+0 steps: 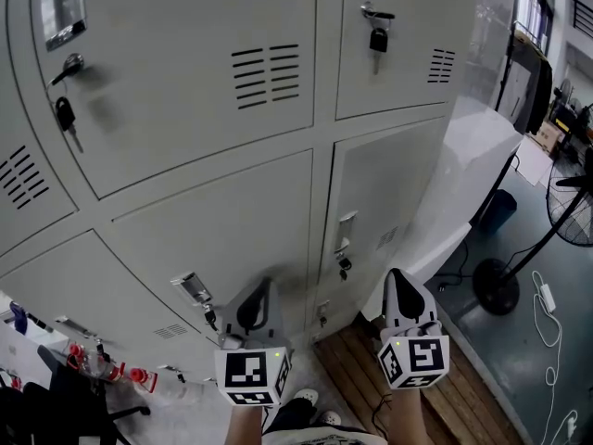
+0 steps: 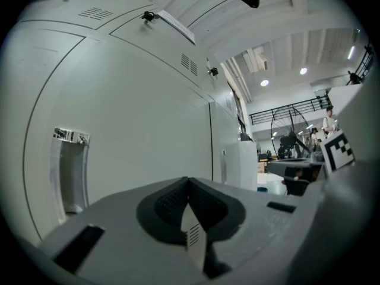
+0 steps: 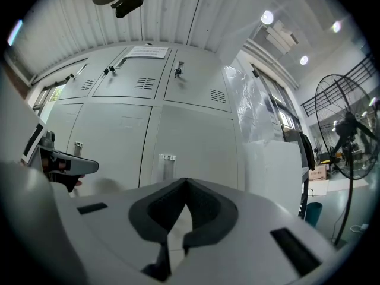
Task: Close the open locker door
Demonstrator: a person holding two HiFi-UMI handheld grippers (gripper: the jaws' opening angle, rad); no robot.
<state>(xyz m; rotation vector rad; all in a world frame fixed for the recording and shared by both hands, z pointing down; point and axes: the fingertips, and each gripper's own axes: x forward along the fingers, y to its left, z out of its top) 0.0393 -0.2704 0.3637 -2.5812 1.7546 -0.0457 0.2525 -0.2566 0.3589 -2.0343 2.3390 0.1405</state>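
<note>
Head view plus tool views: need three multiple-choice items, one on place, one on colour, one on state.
1. Where is the standing fan?
A) on the floor, right of the lockers
B) on top of the lockers
C) left of the lockers

2. What colour are the lockers?
A) blue
B) light grey
C) red

3. How do the right tool jaws stand?
A) wide apart
B) closed on a key
C) closed together, nothing between them

Answers:
1 A: the head view shows the fan's base on the floor past the lockers' right end.
2 B: every door in view is pale grey.
3 C: the right gripper view shows the pads meeting at the tip with nothing in them.
</note>
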